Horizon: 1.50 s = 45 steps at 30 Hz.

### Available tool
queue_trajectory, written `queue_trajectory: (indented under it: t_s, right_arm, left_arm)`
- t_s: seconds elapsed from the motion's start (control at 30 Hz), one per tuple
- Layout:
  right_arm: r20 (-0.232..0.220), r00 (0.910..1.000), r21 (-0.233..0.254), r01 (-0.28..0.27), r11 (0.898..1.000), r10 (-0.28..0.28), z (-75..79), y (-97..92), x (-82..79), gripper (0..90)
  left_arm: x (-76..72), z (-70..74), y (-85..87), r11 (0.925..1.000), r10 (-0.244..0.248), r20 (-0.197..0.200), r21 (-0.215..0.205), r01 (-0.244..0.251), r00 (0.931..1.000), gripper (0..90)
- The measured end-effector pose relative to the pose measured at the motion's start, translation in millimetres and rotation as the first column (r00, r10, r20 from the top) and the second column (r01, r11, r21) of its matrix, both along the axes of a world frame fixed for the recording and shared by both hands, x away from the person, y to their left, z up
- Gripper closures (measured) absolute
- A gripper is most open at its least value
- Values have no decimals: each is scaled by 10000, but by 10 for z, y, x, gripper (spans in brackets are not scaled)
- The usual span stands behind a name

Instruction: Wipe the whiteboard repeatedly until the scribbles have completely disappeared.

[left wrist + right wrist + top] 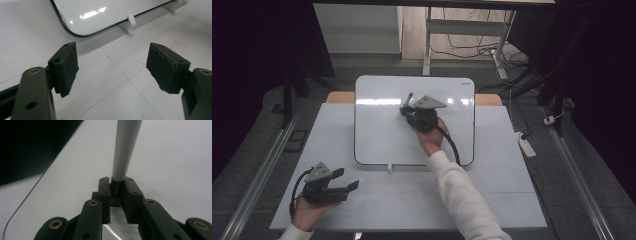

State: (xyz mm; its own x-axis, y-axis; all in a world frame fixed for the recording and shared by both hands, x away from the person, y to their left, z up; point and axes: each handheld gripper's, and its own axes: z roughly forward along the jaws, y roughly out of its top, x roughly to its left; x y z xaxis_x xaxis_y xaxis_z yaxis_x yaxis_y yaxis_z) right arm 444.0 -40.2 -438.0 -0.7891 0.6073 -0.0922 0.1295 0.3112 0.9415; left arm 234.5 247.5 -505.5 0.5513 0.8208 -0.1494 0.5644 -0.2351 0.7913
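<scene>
From my remote station, the white table (492, 200) spreads across the high view with a whiteboard (377, 135) propped on it, its glossy face tilted toward me. My right gripper (408, 107) is out over the middle of that board, its jaws clamped tight on a marker (124, 147). In the right gripper view the grey barrel runs straight out from between the pads, so its long axis continues the line of the jaws and points up and away across the board's face. In the high view the dark tip (410, 95) pokes out beyond the gripper toward the board's far edge, near the surface; I cannot tell whether it touches. My left gripper (346, 180) rests near the table's front left corner, well apart from the board, jaws spread wide with nothing between them. The right hand (431, 140) is plainly the nearer one, so I judge any stroke falls to it.
</scene>
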Motion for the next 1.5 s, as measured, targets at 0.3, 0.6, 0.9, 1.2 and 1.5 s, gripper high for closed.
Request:
queue_trajectory:
  t_s: [0.3, 0.6, 0.9, 1.2, 1.5]
  right_arm:
    - [-291, 9996, 504, 1, 9987, 14, 6, 10, 54, 775]
    - [-177, 9993, 502, 331, 9982, -322, 11, 24, 35, 775]
    - [-24, 9960, 829, 891, 9926, -892, -29, -93, -7, 775]
    - [-28, 9964, 845, 847, 9928, -847, -47, -115, -23, 775]
    - [113, 9941, 789, 1066, 9912, -1078, 1, -225, 22, 775]
  left_arm:
    - [1, -5, 4, 10000, 12, -21, -12, -12, 10000, 261]
    - [4, -11, 5, 10000, 43, -38, -26, -43, 10000, 261]
    - [-3, -6, -7, 10000, 38, -12, -27, -38, 10000, 262]
    - [7, -15, -8, 10000, 41, -42, -50, -41, 10000, 261]
    - [10, -19, -7, 10000, 41, -45, -49, -41, 10000, 261]
